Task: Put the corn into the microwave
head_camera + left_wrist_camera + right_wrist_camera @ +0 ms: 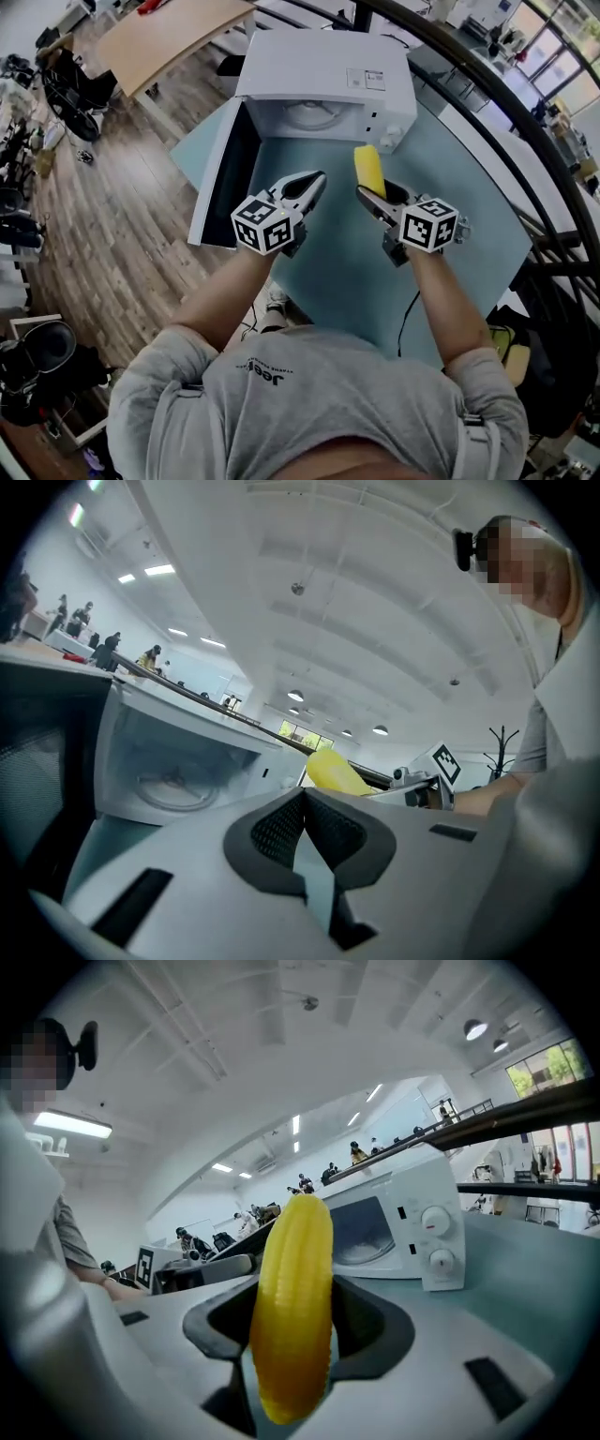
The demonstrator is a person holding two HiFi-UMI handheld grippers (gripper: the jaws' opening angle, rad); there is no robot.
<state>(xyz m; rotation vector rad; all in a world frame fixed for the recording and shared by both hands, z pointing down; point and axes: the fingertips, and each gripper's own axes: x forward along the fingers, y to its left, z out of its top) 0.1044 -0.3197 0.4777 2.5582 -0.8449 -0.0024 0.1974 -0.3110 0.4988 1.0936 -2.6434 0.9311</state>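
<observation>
Since the microwave [328,70] sits at 12 o'clock with its door [217,178] swung open, the right gripper [370,194] has the corn [368,171] clamped mid-cob, tip aimed at the cavity, probably for a straight slide in. At its 9 o'clock, the left gripper [319,178] is pinched closed on nothing, out of the way.

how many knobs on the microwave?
2, both on the microwave panel right of the cavity: upper knob, lower knob directly beneath. None seem hidden.
</observation>
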